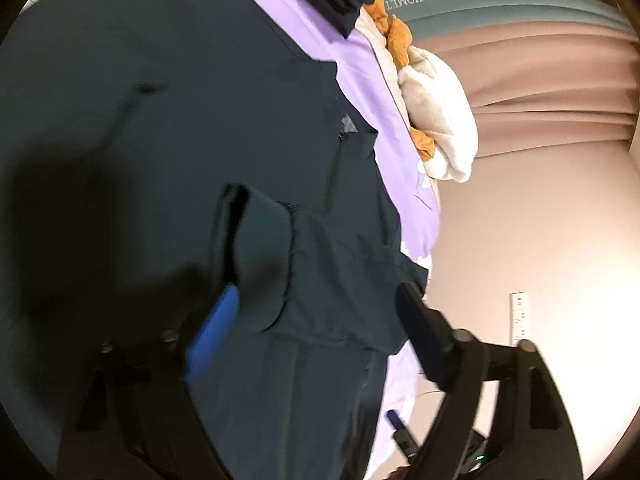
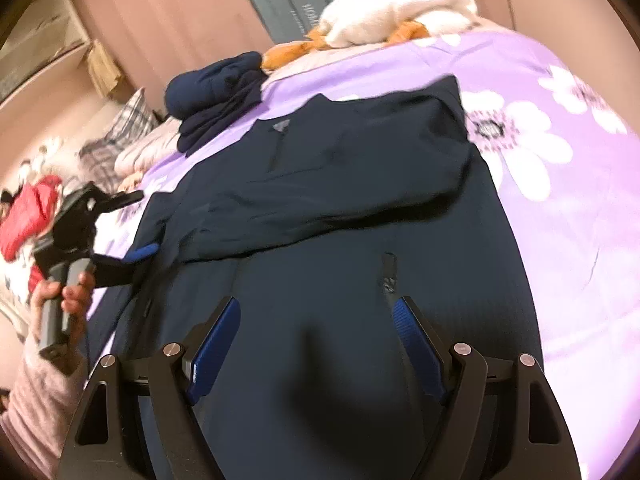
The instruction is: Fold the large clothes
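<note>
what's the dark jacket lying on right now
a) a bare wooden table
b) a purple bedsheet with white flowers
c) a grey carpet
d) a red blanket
b: in the right wrist view the dark jacket is spread flat over the purple bedsheet, whose white flower print shows beside the jacket.

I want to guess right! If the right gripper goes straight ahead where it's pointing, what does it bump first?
Probably the dark jacket spread on the purple bedsheet. The right gripper points down at it, jaws open and empty, though depth is uncertain.
</note>
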Tool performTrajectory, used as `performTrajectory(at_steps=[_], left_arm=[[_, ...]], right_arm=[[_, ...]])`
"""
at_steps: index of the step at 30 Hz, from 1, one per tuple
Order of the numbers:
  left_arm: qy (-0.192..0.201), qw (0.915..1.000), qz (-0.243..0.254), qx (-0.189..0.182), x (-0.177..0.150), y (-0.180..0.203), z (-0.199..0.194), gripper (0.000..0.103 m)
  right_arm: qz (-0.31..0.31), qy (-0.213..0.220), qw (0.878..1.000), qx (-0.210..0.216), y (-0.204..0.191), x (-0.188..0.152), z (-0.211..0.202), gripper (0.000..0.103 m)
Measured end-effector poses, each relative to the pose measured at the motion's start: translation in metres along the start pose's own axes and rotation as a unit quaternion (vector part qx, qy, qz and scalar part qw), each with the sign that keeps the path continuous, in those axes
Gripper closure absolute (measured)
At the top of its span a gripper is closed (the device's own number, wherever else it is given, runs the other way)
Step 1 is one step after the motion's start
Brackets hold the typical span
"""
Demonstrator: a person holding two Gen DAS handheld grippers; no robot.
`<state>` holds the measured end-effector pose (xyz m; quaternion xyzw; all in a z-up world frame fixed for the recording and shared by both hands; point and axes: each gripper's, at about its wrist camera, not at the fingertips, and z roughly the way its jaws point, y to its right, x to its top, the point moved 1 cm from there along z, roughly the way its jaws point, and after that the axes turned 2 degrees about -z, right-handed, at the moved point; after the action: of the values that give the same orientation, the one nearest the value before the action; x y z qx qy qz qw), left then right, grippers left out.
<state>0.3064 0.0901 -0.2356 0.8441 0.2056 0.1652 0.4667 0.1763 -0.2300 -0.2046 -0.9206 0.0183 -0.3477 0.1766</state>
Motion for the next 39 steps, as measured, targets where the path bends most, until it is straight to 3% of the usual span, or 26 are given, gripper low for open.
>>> performTrajectory(at_steps=[2, 10, 15, 17, 18, 19, 21, 23, 26, 31, 34, 37, 39], left_arm=[[-0.002, 0.9999, -0.003, 0.014, 0.007, -0.001, 0.012, 0.035], [0.013, 0.9991, -0.010, 0.040, 0.021, -0.016, 0.022, 0.037], [-0.008, 0.9995, -0.005, 0.031, 0.025, -0.014, 0.038, 0.037], [-0.011, 0.9994, -0.013, 0.031, 0.029, -0.016, 0.048, 0.053], [-0.017, 0.9993, -0.019, 0.029, 0.030, -0.018, 0.054, 0.081], [-0.024, 0.9989, -0.029, 0.026, 0.031, -0.022, 0.059, 0.101], [-0.012, 0.9990, -0.034, 0.026, 0.031, -0.025, 0.059, 0.100], [0.009, 0.9992, -0.014, 0.036, 0.035, -0.015, 0.053, 0.102], [0.054, 0.9982, 0.012, 0.022, 0.056, 0.011, 0.036, 0.102], [0.116, 0.9885, 0.097, 0.006, 0.080, 0.053, 0.000, 0.102], [0.083, 0.9898, 0.107, 0.043, 0.072, 0.032, 0.000, 0.101], [0.055, 0.9902, 0.076, 0.103, 0.064, -0.009, 0.010, 0.100], [0.049, 0.9925, 0.046, 0.102, 0.062, -0.029, 0.009, 0.098]], right_arm=[[0.014, -0.003, 1.000, 0.003, 0.007, -0.002, 0.004, 0.024], [0.031, -0.009, 0.999, 0.006, 0.025, -0.003, 0.013, 0.024], [0.032, -0.010, 0.999, 0.011, 0.033, -0.008, 0.012, 0.024], [0.034, -0.008, 0.999, 0.009, 0.033, -0.008, 0.013, 0.024], [0.036, -0.008, 0.999, 0.009, 0.032, -0.008, 0.013, 0.024], [0.039, -0.007, 0.999, 0.011, 0.031, -0.009, 0.013, 0.024], [0.040, -0.008, 0.999, 0.017, 0.032, -0.010, 0.012, 0.024], [0.037, -0.009, 0.999, 0.015, 0.032, -0.010, 0.012, 0.024], [0.037, -0.012, 0.999, 0.008, 0.035, -0.009, 0.013, 0.024], [0.049, -0.007, 0.999, 0.020, 0.034, -0.007, 0.011, 0.024], [0.045, -0.009, 0.999, 0.021, 0.030, -0.006, 0.014, 0.024], [0.043, -0.019, 0.999, 0.020, 0.028, -0.005, 0.021, 0.024], [0.044, -0.022, 0.999, 0.019, 0.025, -0.004, 0.023, 0.024]])
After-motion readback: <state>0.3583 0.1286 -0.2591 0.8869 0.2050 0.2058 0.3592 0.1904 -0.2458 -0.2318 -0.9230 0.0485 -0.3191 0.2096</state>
